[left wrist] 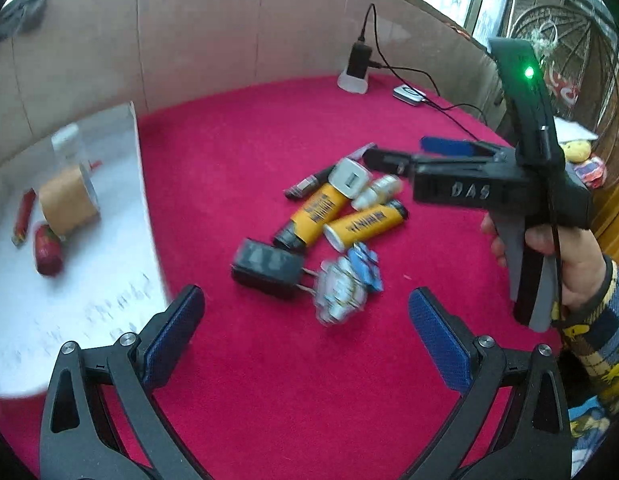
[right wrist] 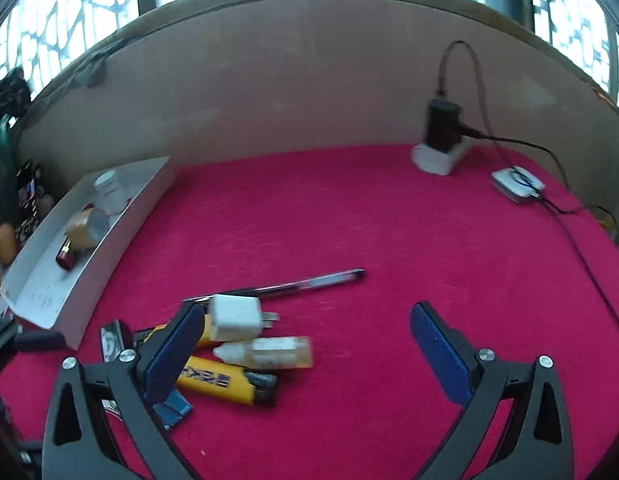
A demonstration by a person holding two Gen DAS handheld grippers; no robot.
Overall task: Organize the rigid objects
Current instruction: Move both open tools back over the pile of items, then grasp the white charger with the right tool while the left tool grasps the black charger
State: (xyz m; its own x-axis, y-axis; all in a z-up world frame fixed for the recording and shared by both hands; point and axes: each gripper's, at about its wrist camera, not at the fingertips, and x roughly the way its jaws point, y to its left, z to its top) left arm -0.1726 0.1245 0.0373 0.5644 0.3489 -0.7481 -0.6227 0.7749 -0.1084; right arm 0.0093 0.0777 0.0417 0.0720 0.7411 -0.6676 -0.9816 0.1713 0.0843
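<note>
Clutter remains mid-tabletop [right wrist: 349, 220]: lighters [left wrist: 365, 222], chargers [left wrist: 267, 266], a pen [right wrist: 309, 282] and a small bottle [right wrist: 265, 352] lie heaped, only a few items sit in the white tray [right wrist: 109, 240], and both the left claw [left wrist: 305, 332] and the right claw [right wrist: 305, 354] gape empty.

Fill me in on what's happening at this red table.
A person holds a gripper in each hand over a red cloth. Both the left tool and the right tool are open and empty. Below them lies a heap: two yellow tubes, a white charger, a black adapter, a pen. The white tray already holds a tape roll.
</note>
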